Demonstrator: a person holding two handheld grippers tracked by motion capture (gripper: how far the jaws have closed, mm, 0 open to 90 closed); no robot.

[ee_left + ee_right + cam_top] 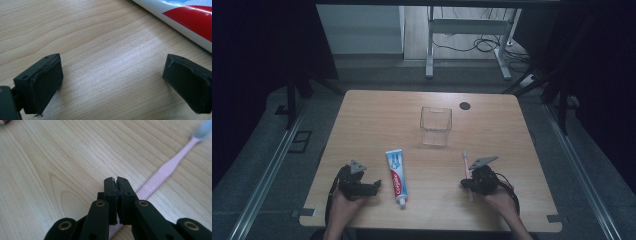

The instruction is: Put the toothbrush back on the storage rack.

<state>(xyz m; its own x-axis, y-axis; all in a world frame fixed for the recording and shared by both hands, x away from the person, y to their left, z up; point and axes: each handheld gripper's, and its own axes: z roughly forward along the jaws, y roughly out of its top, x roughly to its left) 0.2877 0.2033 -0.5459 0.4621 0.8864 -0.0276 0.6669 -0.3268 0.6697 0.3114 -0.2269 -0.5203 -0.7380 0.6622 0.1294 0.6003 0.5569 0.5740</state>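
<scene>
A white, red and blue toothpaste tube [396, 177] lies on the wooden table [377, 120], cap toward the front edge. Just left of it rests my left gripper [376, 186], jaws pointing at the tube. In the left gripper view that gripper [112, 85] stands wide open over bare wood, with the tube [190, 15] at the upper right. A pink toothbrush [467, 169] lies at the right, bristles away from the person. My right gripper [464, 184] sits over its handle end. In the right gripper view its jaws [116, 181] are pressed together above the handle of the toothbrush [170, 167], nothing visibly between them.
A clear square plastic cup [435, 126] stands upright at the middle of the table's far half. A round black cable hole [465, 105] lies behind it. Beyond the table are desk legs [429, 47] and cables on the floor.
</scene>
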